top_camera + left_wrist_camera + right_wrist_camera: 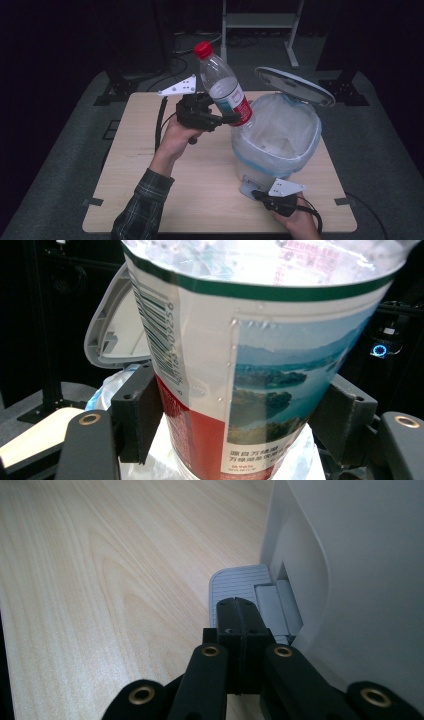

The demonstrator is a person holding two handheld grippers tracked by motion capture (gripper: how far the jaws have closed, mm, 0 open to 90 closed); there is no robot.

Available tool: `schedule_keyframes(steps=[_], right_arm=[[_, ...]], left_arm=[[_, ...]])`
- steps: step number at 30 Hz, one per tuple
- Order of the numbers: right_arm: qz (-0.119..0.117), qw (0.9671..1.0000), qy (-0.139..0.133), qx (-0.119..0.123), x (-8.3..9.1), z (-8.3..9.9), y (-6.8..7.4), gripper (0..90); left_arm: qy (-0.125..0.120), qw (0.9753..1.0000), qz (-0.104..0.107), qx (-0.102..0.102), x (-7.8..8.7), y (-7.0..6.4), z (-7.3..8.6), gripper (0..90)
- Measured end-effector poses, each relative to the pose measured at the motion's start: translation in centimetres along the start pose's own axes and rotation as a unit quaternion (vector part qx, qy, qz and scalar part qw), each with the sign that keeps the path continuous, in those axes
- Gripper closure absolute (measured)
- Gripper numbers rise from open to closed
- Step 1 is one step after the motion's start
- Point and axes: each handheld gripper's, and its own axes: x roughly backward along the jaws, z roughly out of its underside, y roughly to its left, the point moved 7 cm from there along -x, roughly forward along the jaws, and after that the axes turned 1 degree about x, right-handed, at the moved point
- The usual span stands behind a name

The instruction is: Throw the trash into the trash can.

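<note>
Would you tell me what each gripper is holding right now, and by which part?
The left gripper clamps the plastic bottle by its lower, labelled body. The right gripper holds nothing; its shut jaws rest on the bin's pedal.

The bottle (260,365) wears a paper label (200,390). In the left gripper view, a black barcode runs up the label's white strip at ten o'clock, with digits beside it reading roughly 909256. At six o'clock, below a lake landscape picture, stand two lines of small Chinese characters, too small to read surely.
</note>
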Motion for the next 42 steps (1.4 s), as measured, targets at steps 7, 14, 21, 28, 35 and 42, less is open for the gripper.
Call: schedule_keyframes(steps=[7, 14, 21, 28, 35, 42], right_arm=[[0.000, 1.0000, 0.001, -0.002, 0.0, 0.0, 0.0, 89.8], [0.000, 1.0000, 0.002, -0.004, 0.1, 0.0, 0.0, 89.8], [0.000, 1.0000, 0.001, -0.002, 0.1, 0.1, 0.0, 89.8], [0.000, 1.0000, 0.002, -0.003, 0.1, 0.1, 0.0, 89.7], [0.000, 1.0000, 0.002, -0.003, 0.1, 0.1, 0.0, 89.8], [0.000, 1.0000, 0.001, -0.004, 0.1, 0.1, 0.0, 89.7]], left_arm=[[0.006, 1.0000, 0.007, -0.002, -1.3, 0.0, 0.1, 28.1], [0.010, 0.9999, 0.010, -0.005, -2.4, 0.1, 0.5, 28.1], [0.013, 0.9998, 0.012, -0.005, -3.3, 0.2, 1.1, 28.1], [0.020, 0.9997, 0.014, -0.002, -3.7, 0.4, 2.0, 28.0], [0.025, 0.9996, 0.011, -0.002, -4.0, 0.5, 2.4, 27.9], [0.029, 0.9995, 0.011, -0.006, -4.1, 0.4, 2.6, 27.4]])
